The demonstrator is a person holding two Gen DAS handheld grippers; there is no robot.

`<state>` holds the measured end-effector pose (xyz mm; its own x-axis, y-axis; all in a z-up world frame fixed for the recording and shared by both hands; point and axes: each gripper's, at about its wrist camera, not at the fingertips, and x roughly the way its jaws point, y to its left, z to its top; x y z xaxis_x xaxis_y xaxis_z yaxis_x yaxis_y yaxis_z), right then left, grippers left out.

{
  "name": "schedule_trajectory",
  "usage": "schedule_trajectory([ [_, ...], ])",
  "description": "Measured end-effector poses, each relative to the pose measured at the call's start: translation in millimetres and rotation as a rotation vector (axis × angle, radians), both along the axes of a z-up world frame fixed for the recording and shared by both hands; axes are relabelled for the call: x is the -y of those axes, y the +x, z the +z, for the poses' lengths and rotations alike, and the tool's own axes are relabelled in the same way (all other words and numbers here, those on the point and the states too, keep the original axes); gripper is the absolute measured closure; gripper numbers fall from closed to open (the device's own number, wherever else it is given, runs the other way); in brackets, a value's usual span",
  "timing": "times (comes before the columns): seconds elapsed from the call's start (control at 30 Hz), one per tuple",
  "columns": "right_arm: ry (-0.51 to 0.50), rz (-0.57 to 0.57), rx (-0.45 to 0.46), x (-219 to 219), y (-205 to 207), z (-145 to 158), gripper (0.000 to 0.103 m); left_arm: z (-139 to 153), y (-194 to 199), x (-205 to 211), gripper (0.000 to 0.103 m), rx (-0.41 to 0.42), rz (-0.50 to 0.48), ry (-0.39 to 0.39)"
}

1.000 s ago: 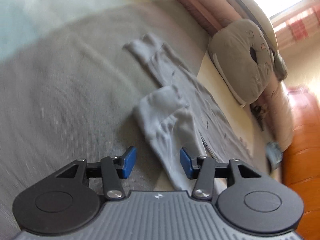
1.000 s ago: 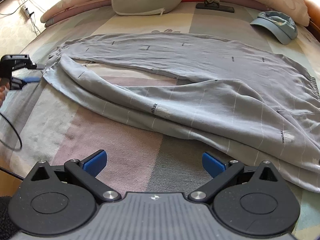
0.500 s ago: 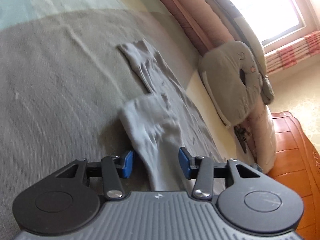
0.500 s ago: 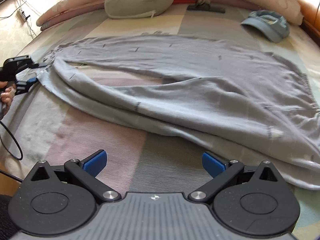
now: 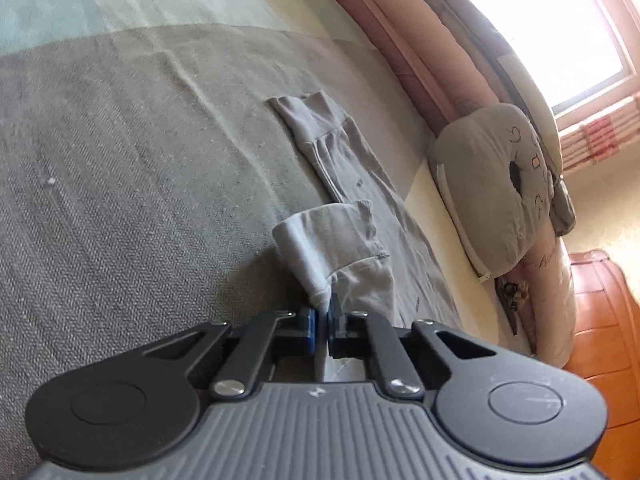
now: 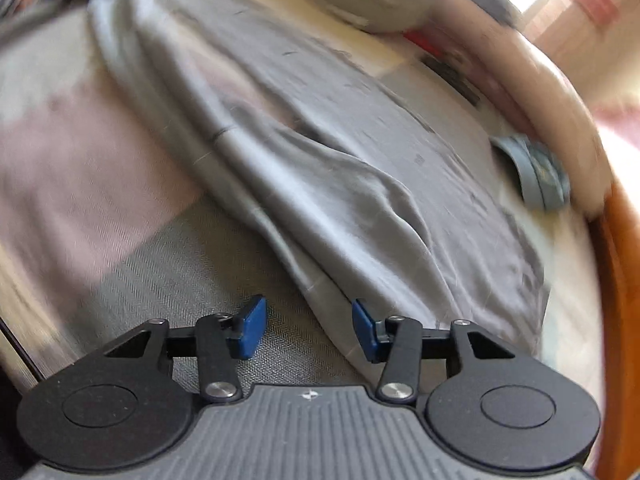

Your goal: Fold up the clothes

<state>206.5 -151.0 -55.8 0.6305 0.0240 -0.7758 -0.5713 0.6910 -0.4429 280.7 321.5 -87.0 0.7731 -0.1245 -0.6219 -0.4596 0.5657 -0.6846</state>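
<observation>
Grey trousers [image 6: 320, 152] lie spread across the bed. In the left wrist view one leg cuff [image 5: 320, 248] is pinched and lifted off the bedspread by my left gripper [image 5: 319, 322], which is shut on it. The other leg cuff [image 5: 308, 116] lies flat farther away. In the blurred right wrist view my right gripper [image 6: 306, 332] is open, its blue pads [image 6: 251, 330] straddling the near folded edge of the trousers, with the cloth edge running between them.
A grey cushion [image 5: 492, 184] and pink bolster [image 5: 404, 44] line the far side of the bed. A blue cap [image 6: 536, 176] lies beyond the trousers by the wooden bed frame [image 6: 616, 280]. Striped bedspread [image 5: 120, 200] extends to the left.
My left gripper closed on the near leg cuff and raised it. My right gripper narrowed, swung and moved in to the trousers' near edge; its view is now blurred.
</observation>
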Motion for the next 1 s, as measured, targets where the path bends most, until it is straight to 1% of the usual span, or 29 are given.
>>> schedule_trajectory([
  [0.03, -0.03, 0.027, 0.011, -4, 1, -2, 0.052, 0, 1, 1, 0.095, -0.003, 0.002, 0.007],
  [0.1, -0.058, 0.07, 0.026, -11, 8, -5, 0.06, 2, 4, 4, 0.095, -0.007, 0.009, 0.022],
  [0.13, -0.065, 0.085, 0.03, -14, 11, -7, 0.068, 2, 5, 5, 0.095, -0.008, 0.013, 0.028],
  [0.17, -0.069, 0.1, 0.035, -17, 13, -8, 0.081, 3, 5, 7, 0.095, -0.009, 0.02, 0.033],
  [0.2, -0.081, 0.113, 0.038, -21, 15, -10, 0.086, 4, 4, 8, 0.095, -0.012, 0.024, 0.038],
  [0.23, -0.107, 0.132, 0.05, -24, 12, -12, 0.088, 5, 4, 10, 0.096, -0.017, 0.03, 0.041],
  [0.3, -0.156, 0.171, 0.074, -29, 6, -15, 0.089, 11, 1, 12, 0.098, -0.031, 0.04, 0.055],
  [0.33, -0.158, 0.181, 0.077, -29, 3, -15, 0.094, 14, -2, 13, 0.098, -0.033, 0.047, 0.061],
  [0.37, -0.135, 0.176, 0.067, -27, 1, -12, 0.099, 18, -5, 13, 0.099, -0.035, 0.054, 0.066],
  [0.43, -0.079, 0.161, 0.045, -21, 2, -4, 0.099, 25, -13, 14, 0.099, -0.034, 0.069, 0.073],
  [0.5, -0.024, 0.149, 0.027, -15, 5, 8, 0.099, 37, -27, 13, 0.1, -0.012, 0.077, 0.083],
  [0.63, 0.093, 0.141, -0.029, -3, 12, 35, 0.099, 67, -58, 15, 0.1, 0.009, 0.097, 0.134],
  [0.7, 0.148, 0.157, -0.074, 3, 15, 47, 0.099, 78, -73, 14, 0.1, 0.014, 0.11, 0.15],
  [0.77, 0.201, 0.183, -0.141, 8, 18, 55, 0.099, 83, -87, 13, 0.099, 0.002, 0.126, 0.154],
  [0.87, 0.273, 0.241, -0.258, 14, 19, 60, 0.097, 78, -103, 11, 0.099, -0.039, 0.169, 0.167],
  [0.93, 0.282, 0.264, -0.301, 14, 15, 56, 0.095, 65, -115, 7, 0.099, -0.082, 0.193, 0.142],
  [1.0, 0.274, 0.263, -0.314, 16, 9, 49, 0.092, 48, -122, 2, 0.099, -0.122, 0.209, 0.113],
])
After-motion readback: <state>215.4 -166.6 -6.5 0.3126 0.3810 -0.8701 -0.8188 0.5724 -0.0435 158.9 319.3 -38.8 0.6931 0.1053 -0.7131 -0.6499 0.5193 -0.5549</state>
